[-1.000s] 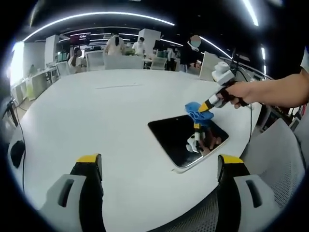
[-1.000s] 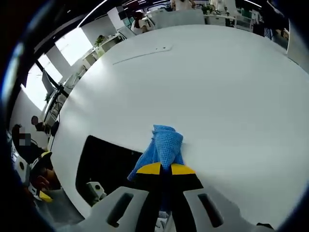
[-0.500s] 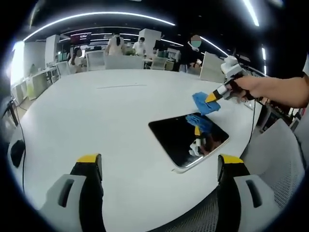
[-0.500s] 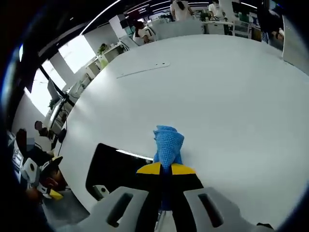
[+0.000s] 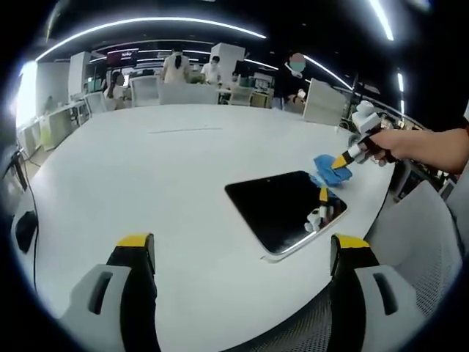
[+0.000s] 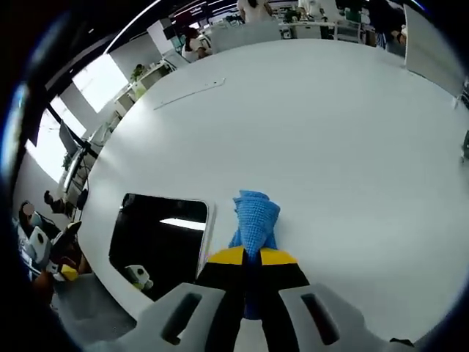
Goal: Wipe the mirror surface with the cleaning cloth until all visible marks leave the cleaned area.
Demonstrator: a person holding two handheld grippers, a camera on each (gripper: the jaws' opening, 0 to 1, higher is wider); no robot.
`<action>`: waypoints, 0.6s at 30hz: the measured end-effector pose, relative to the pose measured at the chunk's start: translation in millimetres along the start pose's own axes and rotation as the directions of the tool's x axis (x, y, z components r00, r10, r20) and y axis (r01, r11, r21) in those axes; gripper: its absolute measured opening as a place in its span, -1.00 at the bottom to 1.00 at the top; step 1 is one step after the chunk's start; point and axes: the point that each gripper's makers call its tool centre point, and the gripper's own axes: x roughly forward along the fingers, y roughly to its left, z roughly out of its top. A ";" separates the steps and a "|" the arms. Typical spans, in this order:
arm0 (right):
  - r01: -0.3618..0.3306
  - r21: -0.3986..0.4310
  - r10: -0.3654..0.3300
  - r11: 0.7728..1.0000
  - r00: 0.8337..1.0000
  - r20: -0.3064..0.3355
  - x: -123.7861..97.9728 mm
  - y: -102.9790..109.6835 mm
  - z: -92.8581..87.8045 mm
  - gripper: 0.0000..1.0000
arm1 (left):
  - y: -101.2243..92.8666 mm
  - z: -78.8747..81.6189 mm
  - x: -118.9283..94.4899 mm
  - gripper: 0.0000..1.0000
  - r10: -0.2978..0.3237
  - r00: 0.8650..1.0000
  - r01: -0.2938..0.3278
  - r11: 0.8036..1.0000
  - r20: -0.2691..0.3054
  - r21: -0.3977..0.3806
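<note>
A dark rectangular mirror [image 5: 286, 210] lies flat on the white table [image 5: 146, 169], near its right edge. My right gripper [image 5: 341, 159] is shut on a blue cleaning cloth [image 5: 327, 166] and holds it just past the mirror's far right corner, touching or just above the table. In the right gripper view the blue cloth [image 6: 253, 220] sticks out from between the shut yellow-tipped jaws of my right gripper [image 6: 253, 256], with the mirror [image 6: 157, 238] to its left. My left gripper [image 5: 242, 253] stands open above the table's near edge, holding nothing.
A person's hand [image 5: 399, 143] holds the right gripper. Grey mesh chairs [image 5: 425, 242] stand by the table's right edge. People and desks [image 5: 183, 73] are far behind the table. Wide bare tabletop [image 6: 330, 125] lies beyond the cloth.
My right gripper has carried the cloth off the mirror's far edge, out to the right past its corner. The left gripper has stayed still.
</note>
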 end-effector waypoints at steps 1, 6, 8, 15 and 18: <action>0.012 -0.019 -0.012 1.000 1.000 -0.013 -0.3 -0.1 -4.8 -1.00 | 0.7 0.2 -0.3 0.98 0.004 1.000 -0.004 1.000 0.002 -0.004; 0.035 -0.066 -0.036 0.997 0.999 -0.014 6.3 -1.8 -19.2 -0.99 | 2.9 0.5 -1.2 0.98 0.016 1.000 -0.016 1.000 0.005 0.000; 0.039 -0.065 -0.039 0.997 0.999 0.001 4.2 -1.4 -18.1 -0.99 | 4.1 0.3 -1.2 0.98 0.020 1.000 -0.020 1.000 0.006 -0.006; -0.022 -0.148 0.025 0.989 0.999 0.024 4.0 -1.3 -16.0 -0.97 | 2.2 -0.1 -0.6 0.98 0.017 1.000 -0.017 1.000 0.004 -0.003; -0.035 -0.156 0.045 0.987 0.997 0.065 -2.3 1.1 -11.0 -0.79 | 5.7 1.0 -2.2 0.98 0.030 0.999 -0.030 0.999 0.011 -0.027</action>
